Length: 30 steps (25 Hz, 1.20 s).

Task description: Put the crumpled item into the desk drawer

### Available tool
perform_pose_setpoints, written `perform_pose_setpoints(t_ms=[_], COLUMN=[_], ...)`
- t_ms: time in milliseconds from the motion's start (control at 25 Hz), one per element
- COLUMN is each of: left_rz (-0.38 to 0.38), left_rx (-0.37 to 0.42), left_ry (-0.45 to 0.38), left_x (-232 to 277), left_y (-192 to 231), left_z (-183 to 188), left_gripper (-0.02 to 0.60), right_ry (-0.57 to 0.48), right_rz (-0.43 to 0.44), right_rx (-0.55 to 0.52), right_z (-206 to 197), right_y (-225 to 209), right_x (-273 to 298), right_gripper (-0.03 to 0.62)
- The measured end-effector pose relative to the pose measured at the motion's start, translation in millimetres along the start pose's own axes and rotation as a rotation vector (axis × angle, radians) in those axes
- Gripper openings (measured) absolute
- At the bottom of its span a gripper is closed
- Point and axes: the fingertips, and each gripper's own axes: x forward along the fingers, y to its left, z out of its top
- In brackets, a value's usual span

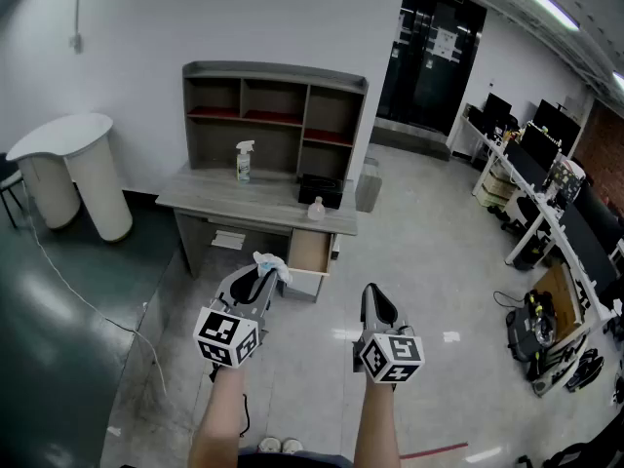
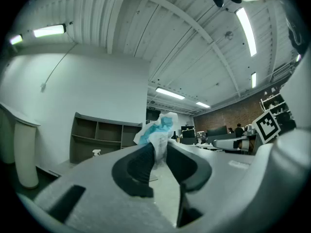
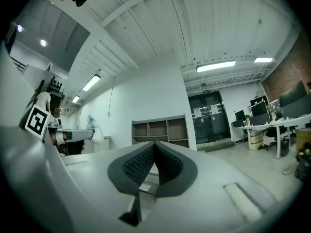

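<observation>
My left gripper [image 1: 264,277] is shut on a crumpled white-and-blue item [image 1: 272,264], which sticks out past the pads [image 2: 144,160] as a wad [image 2: 158,130]. It hangs in the air in front of the grey desk [image 1: 255,206]. The desk's drawer [image 1: 309,253] stands pulled open at the desk's right front, just right of the held wad. My right gripper [image 1: 375,300] is shut with nothing between its pads [image 3: 141,162], held level beside the left one. From the right gripper view the left gripper with the wad [image 3: 92,130] shows at the left.
A shelf unit [image 1: 273,115] stands on the desk, with a spray bottle [image 1: 244,161], a small clear bottle [image 1: 316,209] and a black box [image 1: 321,191]. A white rounded table [image 1: 73,169] is at the left. Office desks with monitors [image 1: 531,178] line the right.
</observation>
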Motion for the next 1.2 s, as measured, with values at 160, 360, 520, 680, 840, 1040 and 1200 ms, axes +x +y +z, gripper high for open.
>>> perform_pose_setpoints(t_ms=[160,360,520,680,840,1040,1200], left_rz=[0.0,0.002,0.002,0.0,-0.006,-0.008,-0.012], left_rx=[-0.003,-0.006,-0.009,-0.014,-0.023,-0.034,-0.044], left_ry=[-0.001,0.0,0.0,-0.001,-0.011,-0.022,-0.013], left_x=[1.7,1.5,1.4,-0.4,-1.2,3.3,15.0], left_y=[1.5,5.4,7.2,12.1,21.3,35.2,44.6], left_z=[-1.9,-5.2,-5.5,-4.4,-3.9,-8.3,-14.9], left_gripper=[0.077,0.077,0.077,0.077,0.077,0.077,0.077], right_ry=[0.0,-0.001,-0.008,-0.049,-0.065,-0.08,-0.072], right_rz=[0.001,0.004,-0.005,-0.022,-0.048,-0.074,-0.093], right_rx=[-0.001,0.002,0.007,0.037,0.034,0.016,0.035], right_z=[-0.5,-3.1,-1.6,5.8,9.7,8.1,2.6], right_y=[-0.1,1.7,0.2,-1.3,-1.0,2.3,-9.9], right_x=[2.6,4.9,4.7,3.3,5.3,3.4,13.8], right_gripper=[0.008,0.008,0.008,0.009,0.011,0.009,0.009])
